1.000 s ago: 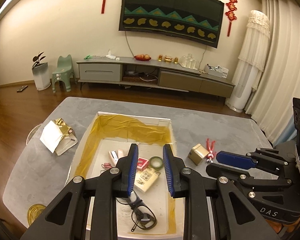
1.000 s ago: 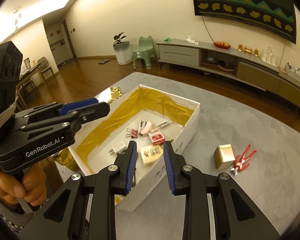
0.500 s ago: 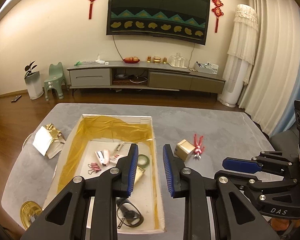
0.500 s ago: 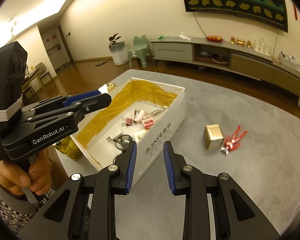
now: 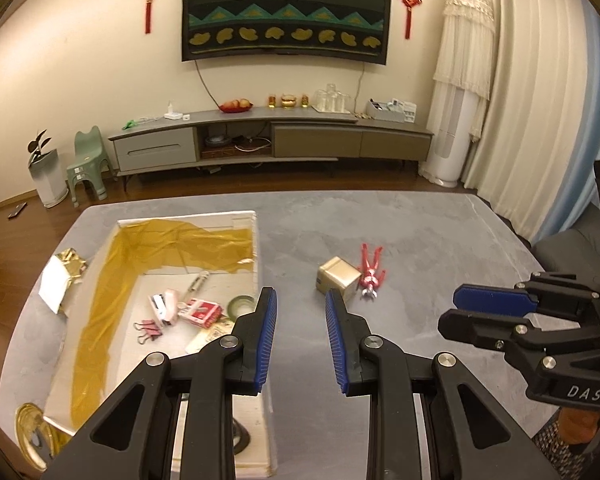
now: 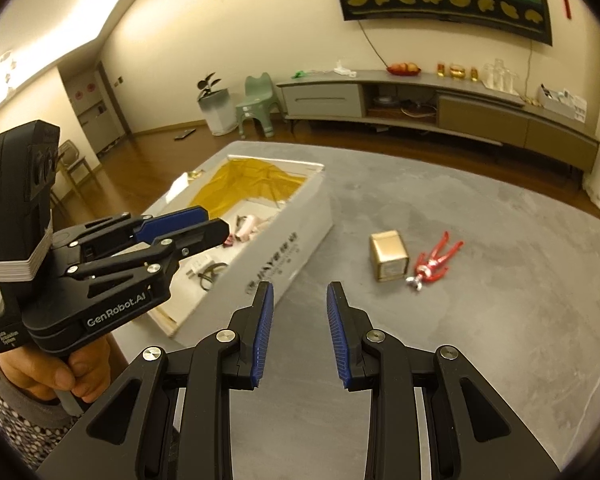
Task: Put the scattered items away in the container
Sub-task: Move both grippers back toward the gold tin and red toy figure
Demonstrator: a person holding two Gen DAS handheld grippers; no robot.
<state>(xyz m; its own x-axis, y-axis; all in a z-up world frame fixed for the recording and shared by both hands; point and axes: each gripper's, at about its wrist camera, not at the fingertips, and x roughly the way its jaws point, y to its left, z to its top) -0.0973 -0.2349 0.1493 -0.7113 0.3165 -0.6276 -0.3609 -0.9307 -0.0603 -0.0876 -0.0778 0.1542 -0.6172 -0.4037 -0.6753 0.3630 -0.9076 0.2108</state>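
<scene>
A white cardboard box (image 5: 255, 240) lined with gold foil sits on the left of the grey table and holds a stapler, binder clips, a red card pack, tape and glasses. To its right, on the bare table, lie a small gold cube box (image 5: 338, 280) and a red toy figure (image 5: 371, 272), touching each other. My left gripper (image 5: 300, 320) hovers open and empty over the box's right wall. My right gripper (image 6: 300, 320) is open and empty above the table, short of the gold cube box (image 6: 389, 255) and the red figure (image 6: 436, 260). The white box (image 6: 288, 252) stands left of it.
A crumpled gold foil wrapper (image 5: 62, 280) lies left of the box, and a round gold lid (image 5: 32, 432) sits at the table's front left corner. A hand (image 6: 40, 372) holds the left gripper (image 6: 214, 224). The right gripper (image 5: 450, 312) hangs at the right. A TV cabinet stands behind.
Both grippers have pulled back and swung right, away from the inside of the box; the left one now sits over the box's right wall. Both stayed open and empty.
</scene>
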